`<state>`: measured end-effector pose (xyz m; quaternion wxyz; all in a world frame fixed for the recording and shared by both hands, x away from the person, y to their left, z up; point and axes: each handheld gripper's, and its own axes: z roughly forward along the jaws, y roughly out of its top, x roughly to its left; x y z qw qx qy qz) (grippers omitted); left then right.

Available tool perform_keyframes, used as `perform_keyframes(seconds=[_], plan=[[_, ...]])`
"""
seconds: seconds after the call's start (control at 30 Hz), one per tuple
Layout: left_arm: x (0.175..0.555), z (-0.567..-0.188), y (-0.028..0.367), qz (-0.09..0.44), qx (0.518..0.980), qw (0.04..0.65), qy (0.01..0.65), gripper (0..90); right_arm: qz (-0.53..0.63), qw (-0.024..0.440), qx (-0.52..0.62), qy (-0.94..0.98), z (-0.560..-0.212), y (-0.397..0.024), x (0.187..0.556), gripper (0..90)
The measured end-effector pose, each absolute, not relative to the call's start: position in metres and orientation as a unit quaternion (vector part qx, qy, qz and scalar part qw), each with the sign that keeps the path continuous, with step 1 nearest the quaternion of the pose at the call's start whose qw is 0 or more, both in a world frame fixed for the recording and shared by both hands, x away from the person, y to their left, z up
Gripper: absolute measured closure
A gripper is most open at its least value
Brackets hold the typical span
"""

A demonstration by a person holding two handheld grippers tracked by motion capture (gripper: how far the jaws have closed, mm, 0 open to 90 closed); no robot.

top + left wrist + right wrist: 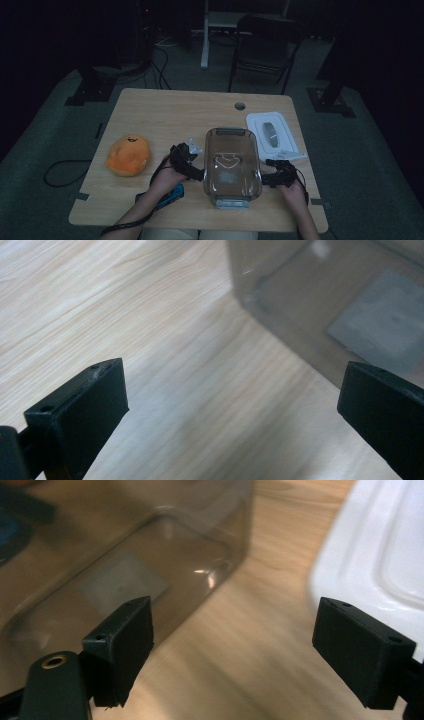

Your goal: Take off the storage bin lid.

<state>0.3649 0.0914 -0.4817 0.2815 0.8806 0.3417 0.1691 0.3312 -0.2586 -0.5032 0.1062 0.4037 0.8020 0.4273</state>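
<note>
While both tools flank clear container (233, 164) at tabletop (165, 112) centre, left tool (192, 170) at its 9 o'clock, right tool (270, 179) at 3; lid (272, 134) at 1 o'clock, orange plush (128, 154) far at 9.

Left gripper view: left tool (232, 405) wide open, empty; container wall (320, 300) at 1 o'clock.

Right gripper view: right tool (232, 650) wide open, empty; container (130, 565) at 10, lid (380, 555) at 2.

Best: bring jaws over rim squarely, grip both sides evenly.

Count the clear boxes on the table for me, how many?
1. The clear box sits near the table's front edge, between the left gripper and the right gripper. Its white lid lies to its right.
</note>
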Motion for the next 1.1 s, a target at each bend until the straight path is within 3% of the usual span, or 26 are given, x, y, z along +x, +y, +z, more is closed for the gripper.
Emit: perform_keyframes(seconds=[0.57,1.1], plan=[[0.382,-0.470,0.136,0.200,0.864,0.265,0.378,0.4,0.440,0.098,0.350,0.821,-0.507,-0.214,0.307,13.3],[0.354,-0.433,0.197,0.211,0.841,0.269,0.420,0.4,0.406,0.133,0.385,0.818,-0.515,-0.241,0.285,13.3]])
